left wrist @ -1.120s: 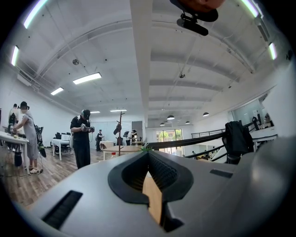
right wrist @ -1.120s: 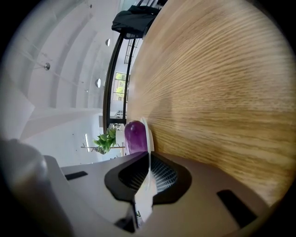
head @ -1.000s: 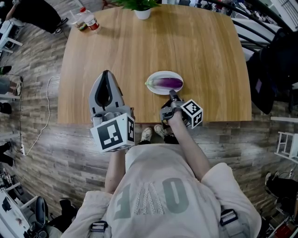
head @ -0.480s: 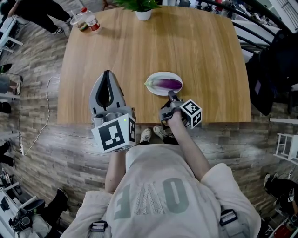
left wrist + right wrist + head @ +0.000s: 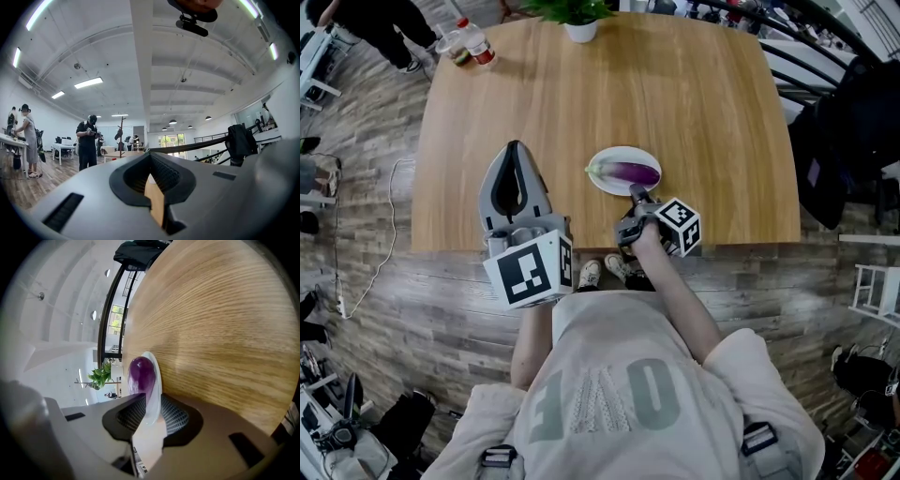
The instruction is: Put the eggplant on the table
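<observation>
Your left gripper (image 5: pixel 514 152) hung over the surface (image 5: pixel 694 103) at about 9 o'clock from the plate (image 5: pixel 623 153). It was well apart from the plate, its jaws together on nothing, so it posed little risk where it was.

The eggplant (image 5: pixel 630 172) lay lengthwise across the plate, near the surface's front edge.

Your right gripper (image 5: pixel 634 193) sat at the plate's 6 o'clock rim, pointing at the eggplant's side. Its jaws were together too, holding nothing as far as its own view showed. That was the trouble spot. Pushed forward closed, the tips would likely shove the plate toward 12 o'clock or roll the eggplant off the far side. You would need to spread the jaws first and come in above the rim.

The skin looked glossy and rounded, so a pinch near either tapered end could squirt it loose. A grip across the thick middle seemed safer. A low, careless lift could also catch the rim and drag the plate.
</observation>
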`<state>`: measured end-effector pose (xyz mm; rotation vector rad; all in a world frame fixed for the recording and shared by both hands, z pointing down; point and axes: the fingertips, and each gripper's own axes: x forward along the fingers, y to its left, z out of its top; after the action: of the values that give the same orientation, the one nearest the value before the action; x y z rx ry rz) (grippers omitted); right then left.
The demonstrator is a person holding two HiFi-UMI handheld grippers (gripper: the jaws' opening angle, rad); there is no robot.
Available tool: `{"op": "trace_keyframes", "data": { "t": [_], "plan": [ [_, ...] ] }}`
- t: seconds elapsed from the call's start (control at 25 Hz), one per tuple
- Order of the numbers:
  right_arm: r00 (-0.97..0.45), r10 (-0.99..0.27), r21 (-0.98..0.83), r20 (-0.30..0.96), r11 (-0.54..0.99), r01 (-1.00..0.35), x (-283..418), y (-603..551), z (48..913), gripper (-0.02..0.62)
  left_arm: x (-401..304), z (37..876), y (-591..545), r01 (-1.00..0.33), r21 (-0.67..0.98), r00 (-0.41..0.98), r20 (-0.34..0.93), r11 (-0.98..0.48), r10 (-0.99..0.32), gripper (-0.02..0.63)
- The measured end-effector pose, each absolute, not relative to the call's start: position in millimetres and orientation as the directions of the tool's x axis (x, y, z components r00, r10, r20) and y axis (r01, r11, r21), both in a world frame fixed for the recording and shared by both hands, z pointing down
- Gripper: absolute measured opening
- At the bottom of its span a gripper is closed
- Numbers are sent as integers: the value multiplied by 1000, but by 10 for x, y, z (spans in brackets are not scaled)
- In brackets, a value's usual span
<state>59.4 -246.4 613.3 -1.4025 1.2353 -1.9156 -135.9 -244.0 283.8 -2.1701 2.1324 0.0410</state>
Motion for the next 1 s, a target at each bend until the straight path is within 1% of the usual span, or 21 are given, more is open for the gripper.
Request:
{"op": "trace_keyframes", "data": {
  "t": [0.16,0.4,0.52,0.6,0.68,0.84,1.0],
  "plan": [
    [-379,-775,-858,506,-499,-124,588,-2453,6113,98,-1348,2848,-2443,-999,-48,23,-87,-19,-996,9],
    [-354,-731,-803,584,-585,-117,671,-2281,6055,98,-1327,2838,-2459,-999,-37,31,-92,-28,-995,9],
    [-310,-750,-810,584,-565,-158,838,-2273,5815,98,-1291,2815,-2467,-999,-31,42,-98,-39,-994,8],
    [-261,-782,-823,566,-520,-226,1001,-2341,5542,97,-1271,2798,-2480,-999,-26,50,-102,-47,-994,9],
    [-191,-835,-839,516,-448,-309,1198,-2438,5183,97,-1248,2782,-2492,-998,-21,59,-106,-57,-993,9],
    [-35,-936,-845,349,-299,-443,1599,-2573,4416,97,-1182,2731,-2495,-997,-19,79,-119,-77,-990,9],
    [81,-984,-750,159,-174,-638,1822,-2561,3712,97,-1144,2662,-2475,-996,-17,90,-137,-88,-986,9]
  ]
}}
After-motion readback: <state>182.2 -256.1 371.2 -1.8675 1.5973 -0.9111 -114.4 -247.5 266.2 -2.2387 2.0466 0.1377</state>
